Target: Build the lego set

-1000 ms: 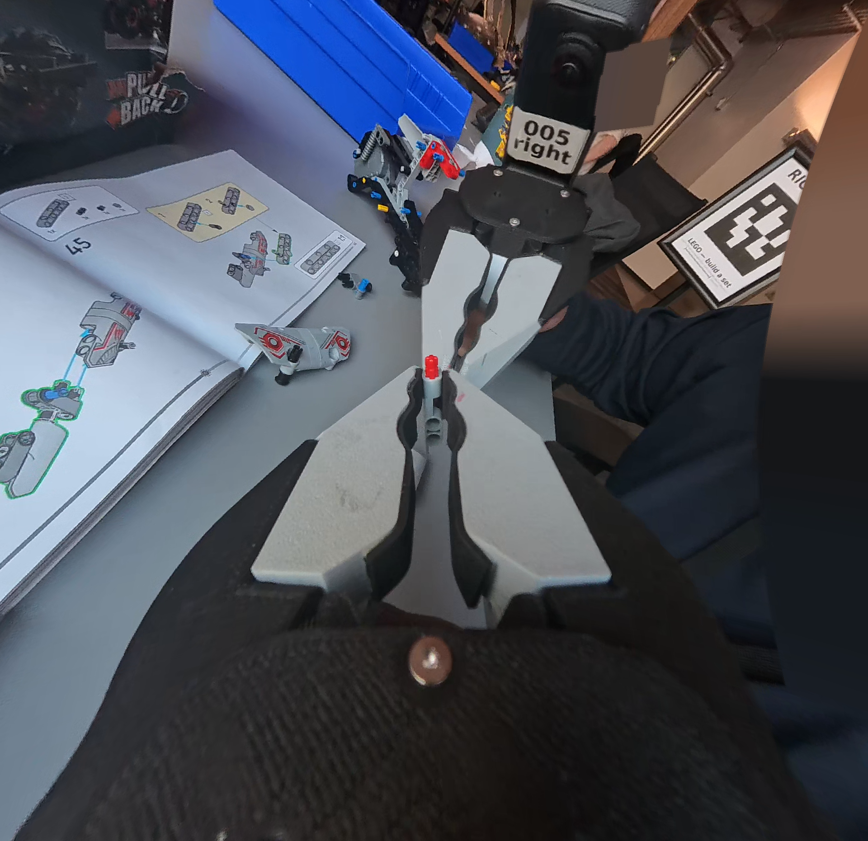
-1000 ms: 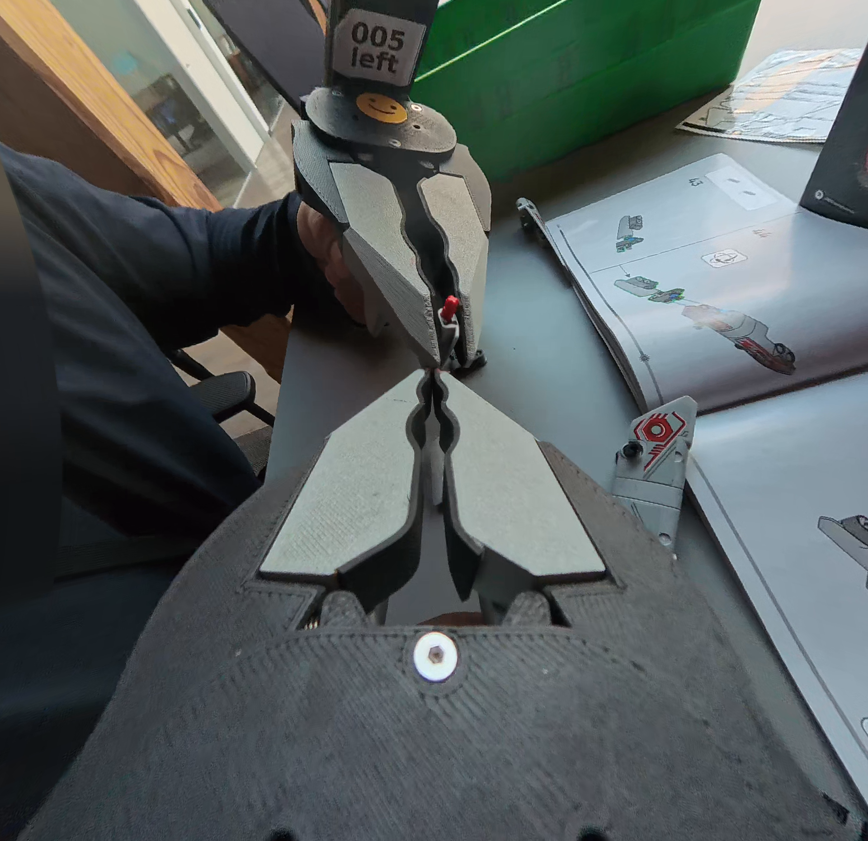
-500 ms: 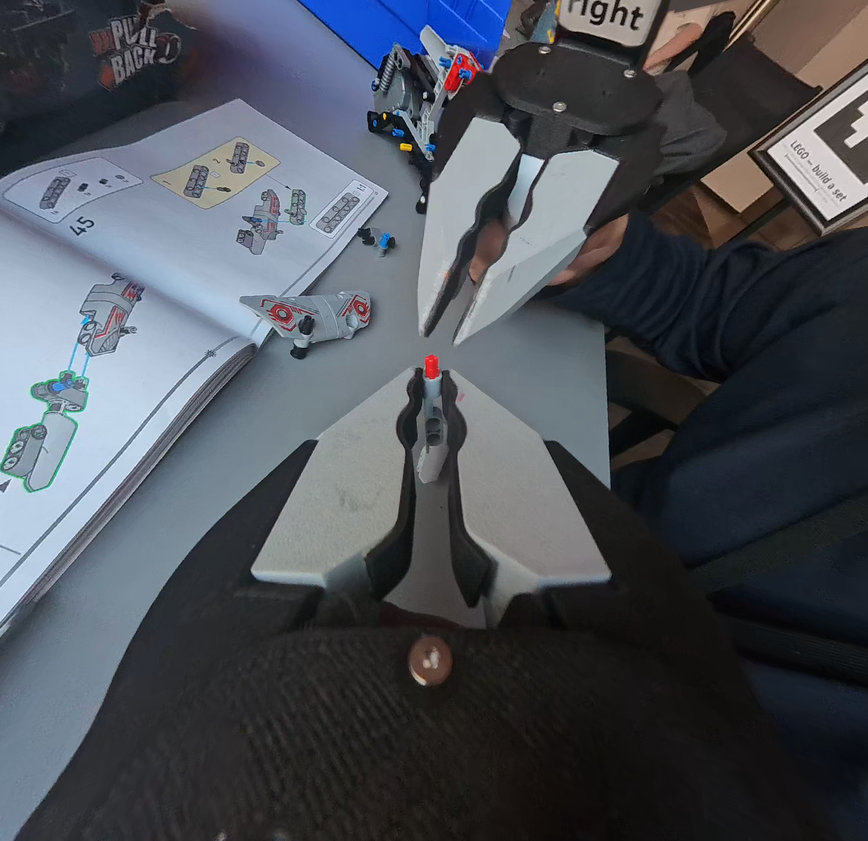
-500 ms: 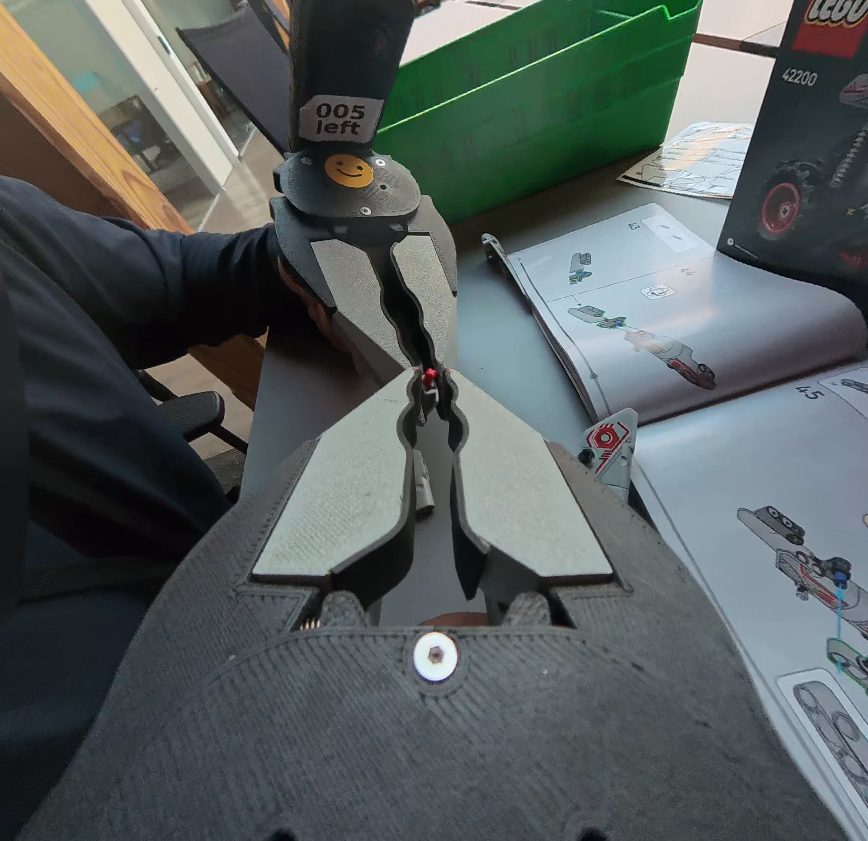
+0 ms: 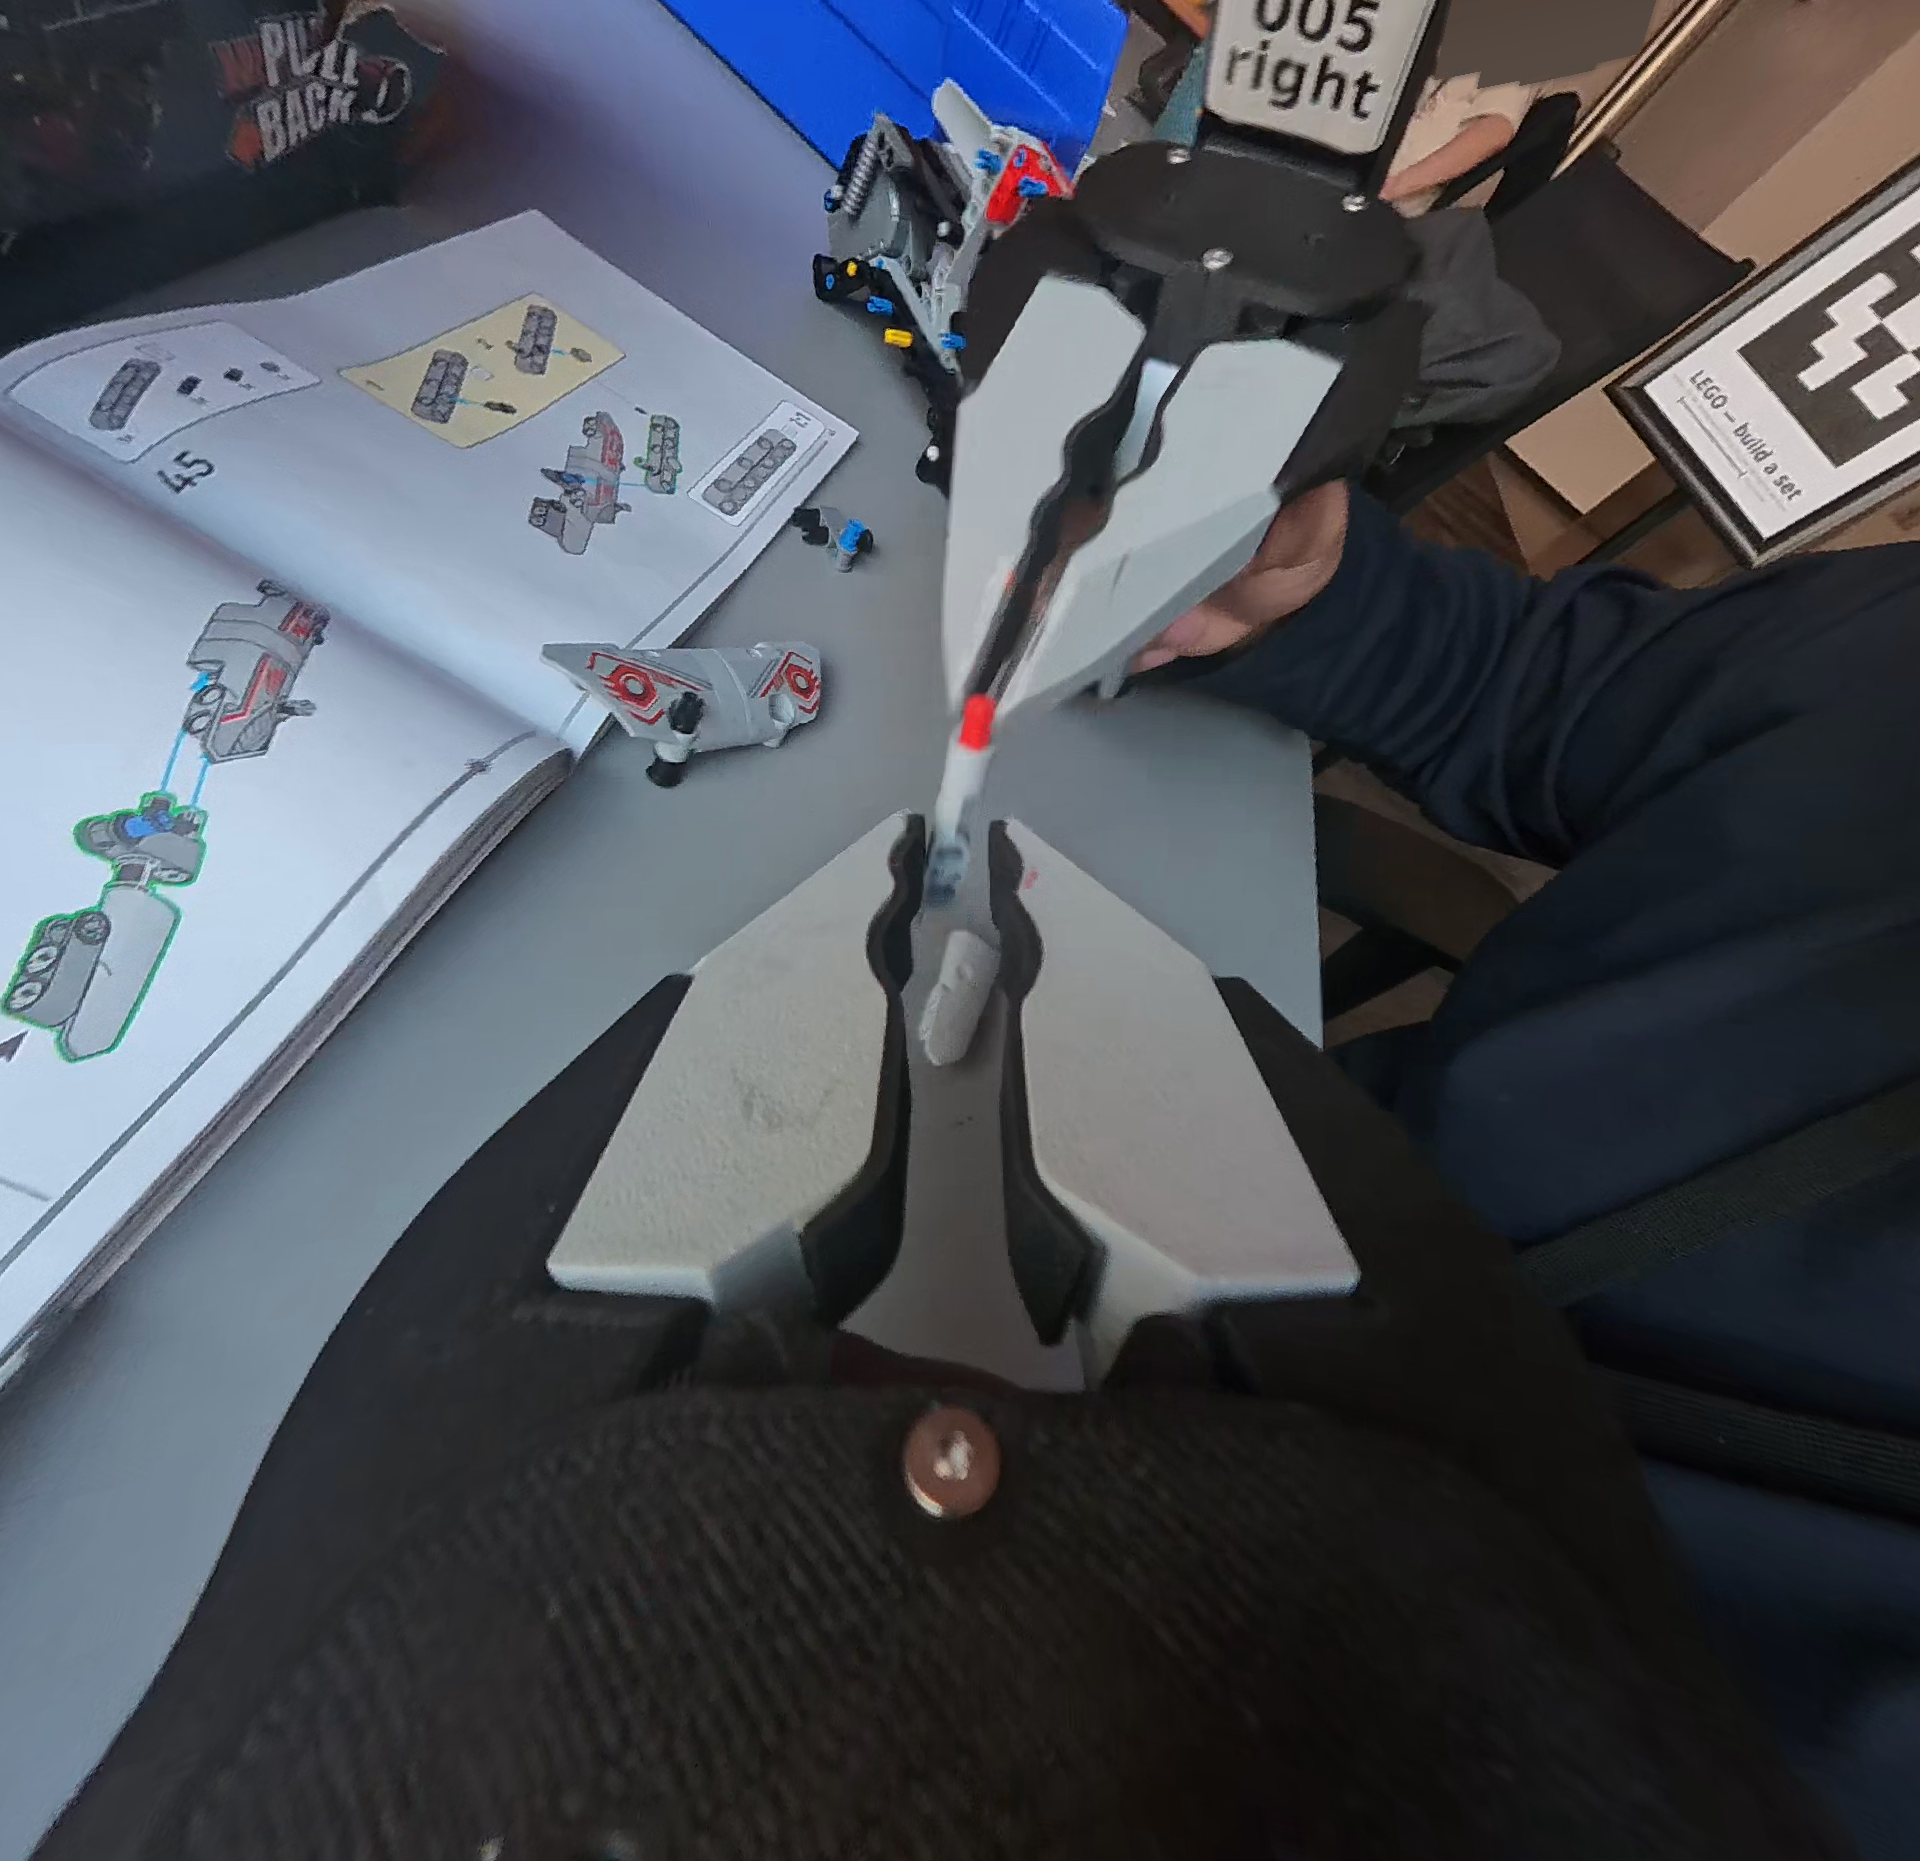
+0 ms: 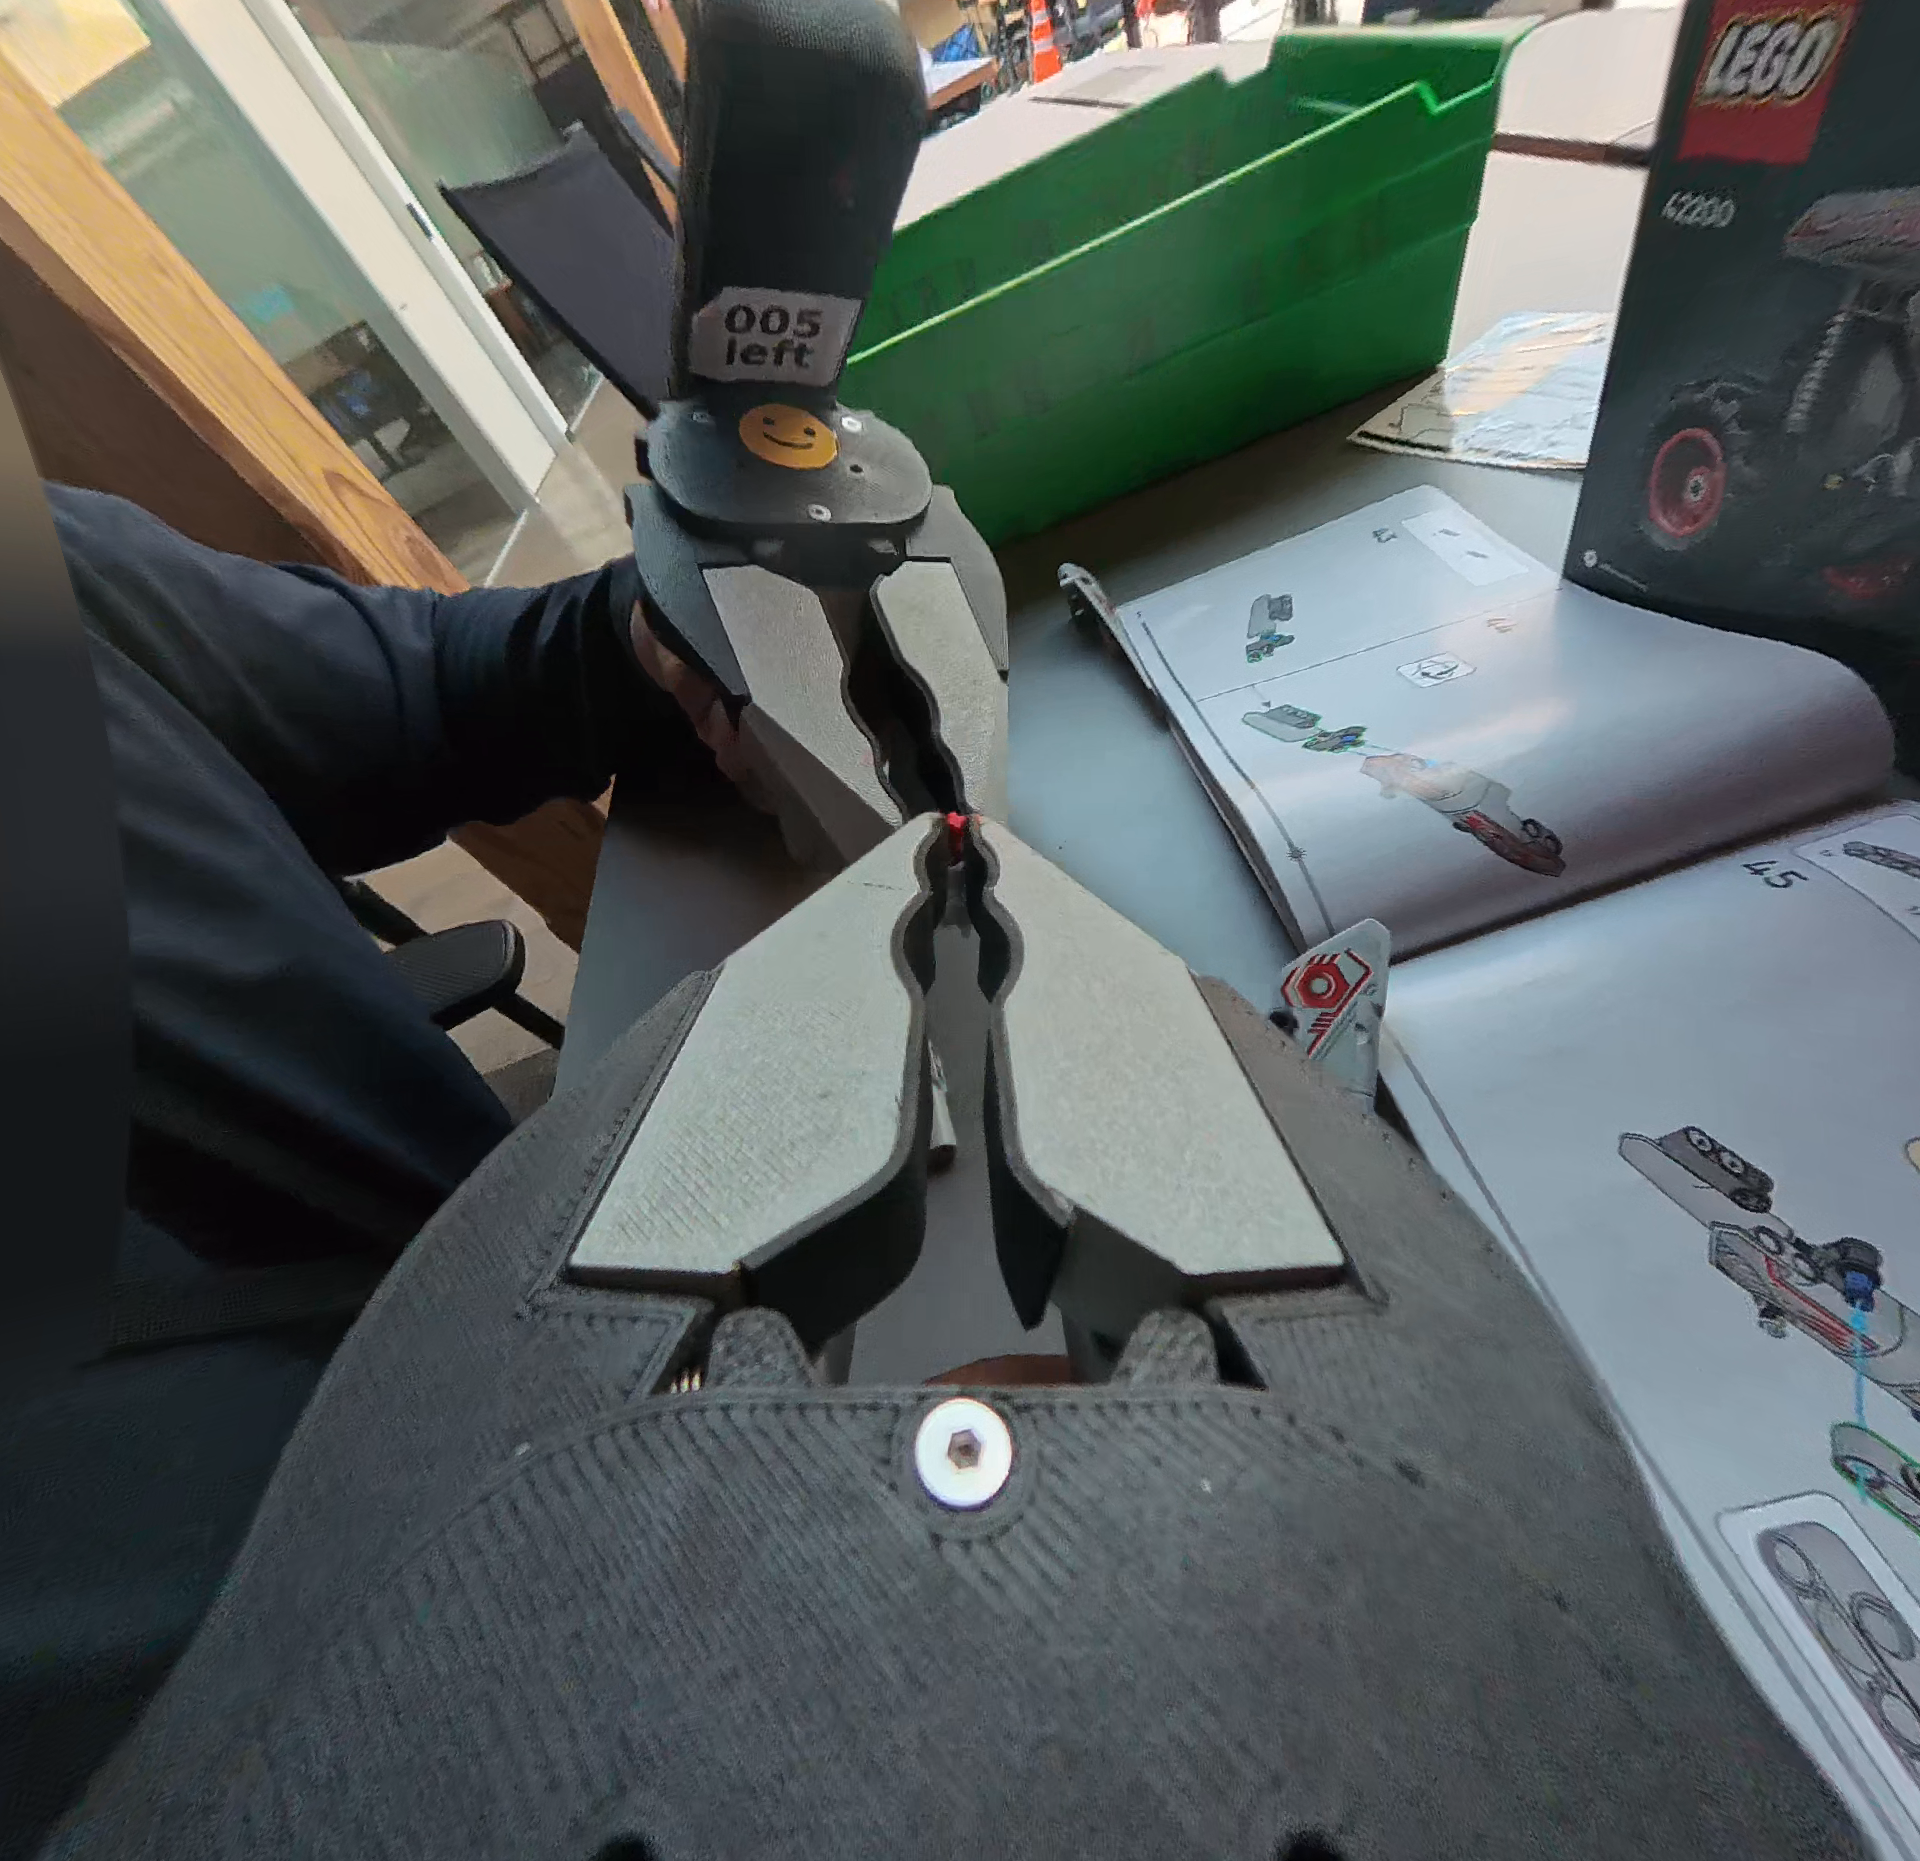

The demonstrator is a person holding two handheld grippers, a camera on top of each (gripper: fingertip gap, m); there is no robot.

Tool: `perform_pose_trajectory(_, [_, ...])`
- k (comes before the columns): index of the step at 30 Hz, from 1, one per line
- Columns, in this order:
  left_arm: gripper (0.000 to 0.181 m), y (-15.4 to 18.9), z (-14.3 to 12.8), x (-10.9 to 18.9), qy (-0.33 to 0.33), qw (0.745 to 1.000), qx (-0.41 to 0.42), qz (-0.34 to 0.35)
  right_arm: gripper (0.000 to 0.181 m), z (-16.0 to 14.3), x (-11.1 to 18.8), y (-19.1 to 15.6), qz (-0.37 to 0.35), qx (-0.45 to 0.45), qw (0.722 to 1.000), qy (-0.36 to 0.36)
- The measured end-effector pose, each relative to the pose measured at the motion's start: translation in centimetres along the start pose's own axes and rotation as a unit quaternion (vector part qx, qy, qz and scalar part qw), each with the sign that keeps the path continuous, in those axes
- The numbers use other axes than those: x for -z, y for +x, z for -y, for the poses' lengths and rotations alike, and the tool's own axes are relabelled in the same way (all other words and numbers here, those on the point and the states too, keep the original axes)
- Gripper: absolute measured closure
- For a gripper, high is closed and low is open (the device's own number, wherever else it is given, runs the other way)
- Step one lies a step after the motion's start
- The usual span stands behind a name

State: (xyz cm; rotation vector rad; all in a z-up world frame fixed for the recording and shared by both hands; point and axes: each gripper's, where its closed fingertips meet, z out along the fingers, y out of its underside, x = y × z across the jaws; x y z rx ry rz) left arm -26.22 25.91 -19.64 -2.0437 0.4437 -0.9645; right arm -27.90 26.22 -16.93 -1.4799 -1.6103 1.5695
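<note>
A small grey Lego piece [image 5: 954, 803] with a red pin at its far end and a blue pin lower down hangs between the two grippers above the grey table [image 5: 727, 876]. My right gripper [image 6: 954, 840] is shut on the red pin end [image 6: 954, 824]. In the left wrist view the right gripper [image 5: 987, 694] comes down from above. My left gripper [image 5: 951, 832] is slightly open around the piece's lower part, with a gap on each side. It faces me in the right wrist view [image 6: 935, 798].
An open instruction booklet [image 5: 312, 564] lies on the left. Beside it are a grey panel with red markings [image 5: 707, 684], small loose pieces [image 5: 836, 538] and the partly built model [image 5: 925, 222]. A blue bin [image 5: 883, 35], a green bin [image 6: 1195, 253] and the set box [image 6: 1787, 305] stand behind. My two grippers' fingertips are within a few centimetres of each other.
My right gripper opened, came down onto the red pin and closed on it. My left gripper loosened, and the piece has slid outward from between its fingers.
</note>
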Motion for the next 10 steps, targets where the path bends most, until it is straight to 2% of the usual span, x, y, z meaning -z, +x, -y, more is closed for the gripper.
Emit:
perform_pose_trajectory(5, [0.177, -1.0, 0.5, 0.5, 0.014, 1.000, -0.006, 0.025, 0.181, 0.8, 0.9, 0.6, -0.004, -0.011, 1.000, 0.016])
perform_pose_trajectory(7, [0.176, -1.5, 0.4, 0.7, 0.006, 0.999, -0.022, 0.044, 0.178, 1.1, 1.5, 1.3, -0.033, 0.004, 0.999, 0.014])
perform_pose_trajectory(8, [0.176, -2.4, 0.2, 1.0, -0.004, 0.997, -0.035, 0.075, 0.174, 1.7, 2.2, 1.9, -0.058, 0.019, 0.998, 0.021])
perform_pose_trajectory(10, [0.176, -5.6, 0.1, 2.4, -0.029, 0.975, -0.106, 0.193, 0.174, 3.6, 4.2, 2.4, -0.101, 0.055, 0.992, 0.057])
